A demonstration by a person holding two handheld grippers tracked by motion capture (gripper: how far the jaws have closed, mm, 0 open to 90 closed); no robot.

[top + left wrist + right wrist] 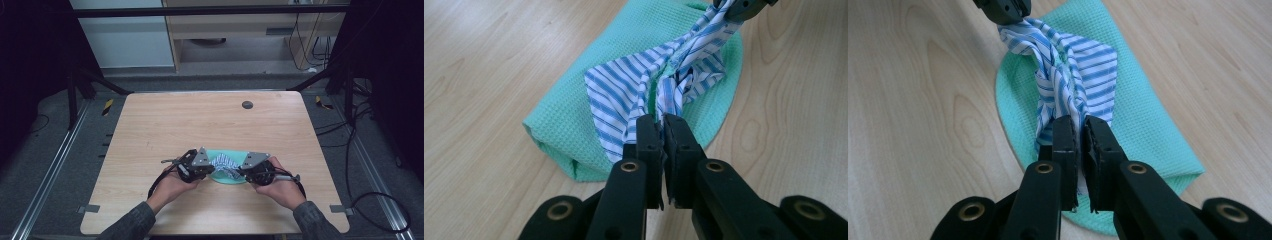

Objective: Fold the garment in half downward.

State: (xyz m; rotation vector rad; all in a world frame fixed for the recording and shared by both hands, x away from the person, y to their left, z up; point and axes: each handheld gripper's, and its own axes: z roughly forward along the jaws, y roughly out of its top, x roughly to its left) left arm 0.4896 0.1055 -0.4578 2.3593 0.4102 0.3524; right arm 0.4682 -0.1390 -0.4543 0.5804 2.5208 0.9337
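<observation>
Blue-and-white striped cloth (pixel 224 163) is stretched between the two tools above a mint-green waffle-weave cloth (pixel 227 177) that lies on the pale wooden tabletop (pixel 210 122), near the person's edge and about midway across. In the high view the left tool (pixel 210 169) sits at the left end of the striped cloth and the right tool (pixel 240 171) at its right end, each gripped in a hand, with dark sleeves coming in from the bottom. In the left gripper view the left tool (pixel 663 125) has its black jaws pinched together on one gathered end of the striped cloth (pixel 644 92), which rises off the green cloth (pixel 574 135) and runs away to the upper right, where the right tool (pixel 744 7) clamps the far end. The right gripper view mirrors this: the right tool (pixel 1082 127) has its jaws nearly together, pinching a bunched end of the striped cloth (pixel 1073 75), and the fabric runs up to the left tool (pixel 1003 10) at the top of that view. The striped cloth is twisted and creased along its length, with a flat triangular flap hanging to one side. The green cloth (pixel 1148 135) lies folded and flat, with a rounded edge. A small dark round disc (pixel 247 104) is set in the tabletop well beyond the cloths, towards the far edge.
</observation>
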